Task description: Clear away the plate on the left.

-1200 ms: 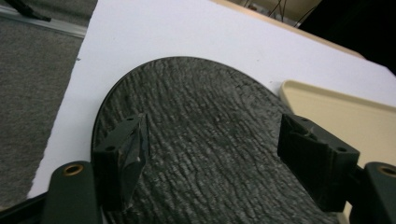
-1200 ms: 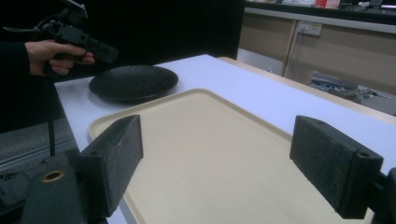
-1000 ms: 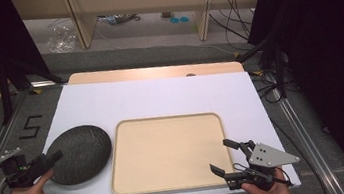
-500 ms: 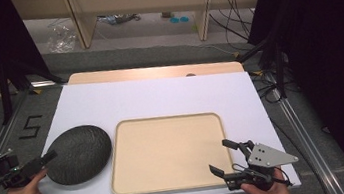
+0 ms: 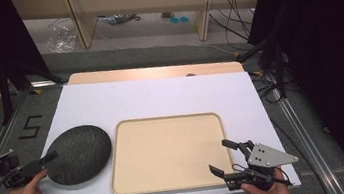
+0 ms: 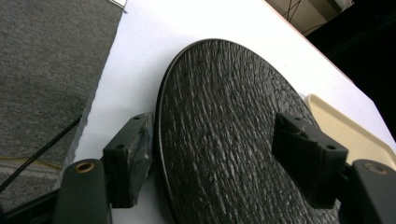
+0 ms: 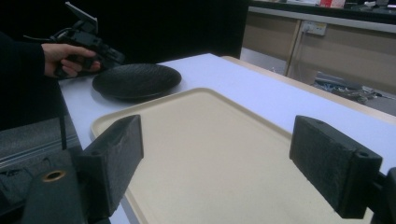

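A round black textured plate point(image 5: 77, 154) lies on the white table, just left of a bare beige tray point(image 5: 169, 150). My left gripper point(image 5: 47, 159) is at the plate's left rim. In the left gripper view it point(image 6: 219, 156) stands open, one jaw outside the rim and the other over the plate point(image 6: 224, 102). My right gripper point(image 5: 218, 156) is open over the tray's near right corner. Nothing lies between its jaws point(image 7: 229, 163) apart from the tray point(image 7: 205, 121) below. The right gripper view also has the plate point(image 7: 136, 80) and the left gripper point(image 7: 93, 44) farther off.
The white table top point(image 5: 160, 96) ends in a wooden strip point(image 5: 156, 72) at its far edge. Metal rails run along both sides of the table. Cables point(image 5: 270, 89) lie on the floor at the right, and a "5" mark point(image 5: 30, 126) is on the floor at the left.
My left hand drew back a little to the left, then came forward again to the plate's rim. Plate, tray and right gripper stay where they were.
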Tool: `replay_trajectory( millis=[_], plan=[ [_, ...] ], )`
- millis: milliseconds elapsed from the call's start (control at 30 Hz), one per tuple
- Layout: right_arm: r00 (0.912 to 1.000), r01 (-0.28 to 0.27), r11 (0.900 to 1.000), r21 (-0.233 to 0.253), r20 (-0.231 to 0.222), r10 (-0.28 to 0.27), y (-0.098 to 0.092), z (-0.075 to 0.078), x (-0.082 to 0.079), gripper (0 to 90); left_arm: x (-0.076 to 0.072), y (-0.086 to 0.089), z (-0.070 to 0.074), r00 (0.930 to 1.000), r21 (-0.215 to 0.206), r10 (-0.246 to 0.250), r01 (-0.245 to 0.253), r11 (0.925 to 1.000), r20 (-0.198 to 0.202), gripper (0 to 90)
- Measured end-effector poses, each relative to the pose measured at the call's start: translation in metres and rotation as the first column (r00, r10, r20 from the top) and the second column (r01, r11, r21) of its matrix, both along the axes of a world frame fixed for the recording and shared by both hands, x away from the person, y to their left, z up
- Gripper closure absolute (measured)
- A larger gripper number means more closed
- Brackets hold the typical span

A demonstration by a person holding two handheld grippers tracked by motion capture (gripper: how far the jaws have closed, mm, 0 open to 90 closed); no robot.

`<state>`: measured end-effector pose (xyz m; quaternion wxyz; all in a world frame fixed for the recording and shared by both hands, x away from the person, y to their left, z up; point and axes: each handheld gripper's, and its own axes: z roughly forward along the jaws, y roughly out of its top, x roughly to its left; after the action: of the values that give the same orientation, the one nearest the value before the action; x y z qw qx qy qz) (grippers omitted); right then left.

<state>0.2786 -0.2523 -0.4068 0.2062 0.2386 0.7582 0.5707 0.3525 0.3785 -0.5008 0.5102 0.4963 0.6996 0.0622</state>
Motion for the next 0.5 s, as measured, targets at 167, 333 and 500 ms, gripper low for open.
replay_trajectory(
  millis=[167, 333, 500],
  plan=[
    [1.0000, 0.006, 1.000, -0.003, 0.005, -0.006, 0.000, 0.000, 0.000, 18.8, 0.002, 0.001, -0.006, 0.9992, -0.040, -0.029, 0.028, 0.9988, -0.026, 35.0],
    [1.0000, -0.002, 1.000, -0.012, 0.000, 0.002, 0.000, -0.001, 0.000, 18.9, 0.002, 0.006, -0.010, 0.9981, -0.088, -0.037, 0.032, 0.9956, -0.049, 41.3],
    [0.9999, -0.009, 1.000, -0.005, 0.004, 0.009, 0.003, -0.002, 0.000, 19.0, 0.000, 0.013, -0.015, 0.9973, -0.169, -0.038, 0.027, 0.9852, -0.063, 49.6]
  ],
)
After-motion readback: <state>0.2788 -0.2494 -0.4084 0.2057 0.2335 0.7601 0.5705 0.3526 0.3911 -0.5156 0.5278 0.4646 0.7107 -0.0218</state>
